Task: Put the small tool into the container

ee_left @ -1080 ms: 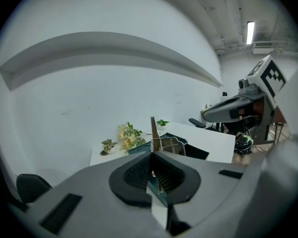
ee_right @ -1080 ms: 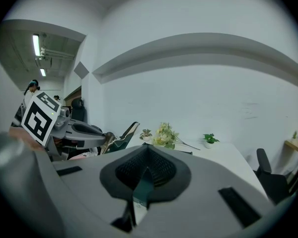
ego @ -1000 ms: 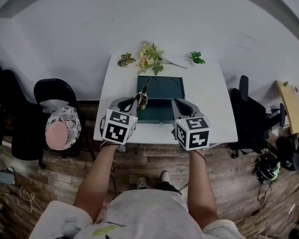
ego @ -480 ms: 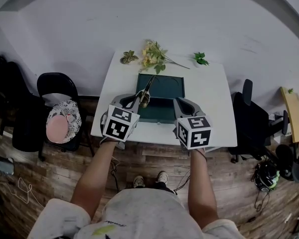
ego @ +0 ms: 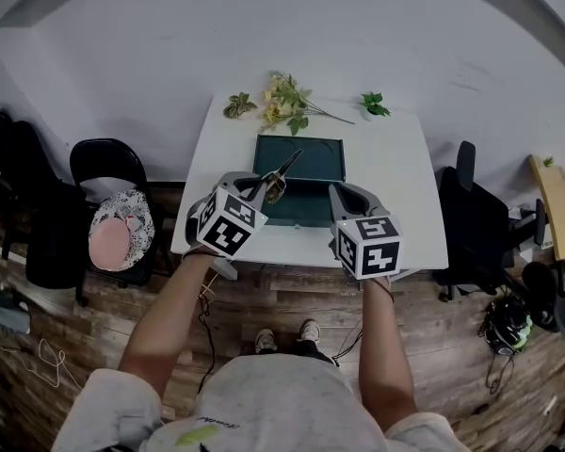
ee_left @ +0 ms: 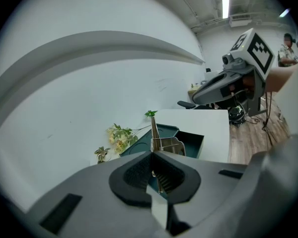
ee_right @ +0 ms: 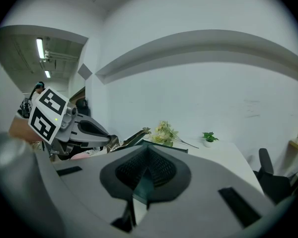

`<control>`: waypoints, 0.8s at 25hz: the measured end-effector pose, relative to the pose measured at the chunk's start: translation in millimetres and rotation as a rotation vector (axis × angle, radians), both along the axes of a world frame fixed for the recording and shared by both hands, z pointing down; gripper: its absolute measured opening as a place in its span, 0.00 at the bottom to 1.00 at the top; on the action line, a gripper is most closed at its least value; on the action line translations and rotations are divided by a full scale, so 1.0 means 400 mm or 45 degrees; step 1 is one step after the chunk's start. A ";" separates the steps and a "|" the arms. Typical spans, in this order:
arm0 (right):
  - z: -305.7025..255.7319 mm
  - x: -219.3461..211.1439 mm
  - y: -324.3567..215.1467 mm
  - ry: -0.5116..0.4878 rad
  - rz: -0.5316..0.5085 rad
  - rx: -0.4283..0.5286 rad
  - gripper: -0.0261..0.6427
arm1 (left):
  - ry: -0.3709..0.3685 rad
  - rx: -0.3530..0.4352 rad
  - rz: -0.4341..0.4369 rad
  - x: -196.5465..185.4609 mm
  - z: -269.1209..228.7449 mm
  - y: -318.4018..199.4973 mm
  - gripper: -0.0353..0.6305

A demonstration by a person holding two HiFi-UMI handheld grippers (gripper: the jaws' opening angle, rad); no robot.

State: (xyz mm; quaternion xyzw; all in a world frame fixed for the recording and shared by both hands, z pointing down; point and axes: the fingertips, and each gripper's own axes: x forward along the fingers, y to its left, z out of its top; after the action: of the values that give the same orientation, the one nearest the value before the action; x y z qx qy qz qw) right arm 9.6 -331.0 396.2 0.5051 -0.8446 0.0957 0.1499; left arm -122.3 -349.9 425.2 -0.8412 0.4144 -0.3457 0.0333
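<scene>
- Currently a small tool (ego: 281,173), a slim brass-coloured metal piece with a long pointed tip, is pinched between the closed jaws of the left gripper (ego: 256,186), a grey hand-held device with a black-and-white marker cube.
- The tool is held in the air above the near left part of the container (ego: 322,162), a shallow dark green rectangular tray at the middle of the white table (ego: 400,191). Its tip points far and to the right, across the tray.
- From the left gripper view the tool (ee_left: 156,133) is seen standing out of the jaws, with the open tray (ee_left: 194,142) just beyond.
- The right gripper (ego: 339,196) is held over the tray's near right part, its jaws pressed together with nothing between them.
- The step in hand is judged to be the lowering. The tool is best brought down close to the tray floor and levelled before the jaws are spread, so that it is not dropped from height or bounced over the rim.
- The yellow artificial flowers (ego: 284,104) at the table's far edge lie well apart and need not be disturbed.
</scene>
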 end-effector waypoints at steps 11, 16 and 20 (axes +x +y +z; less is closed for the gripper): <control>0.021 0.028 0.011 -0.017 0.019 -0.029 0.05 | -0.191 -0.041 0.172 0.062 0.044 -0.005 0.06; 0.026 0.035 0.009 -0.016 0.017 -0.034 0.05 | -0.313 -0.048 0.270 0.094 0.064 -0.010 0.06; 0.027 0.038 0.008 -0.015 0.014 -0.031 0.05 | -0.372 -0.075 0.330 0.115 0.086 -0.008 0.06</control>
State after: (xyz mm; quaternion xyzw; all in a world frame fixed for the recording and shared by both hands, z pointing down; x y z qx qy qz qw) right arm 24.9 -327.8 407.0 0.5072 -0.8415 0.1097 0.1506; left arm -76.3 -353.2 459.5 -0.8291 0.2830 -0.4689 0.1126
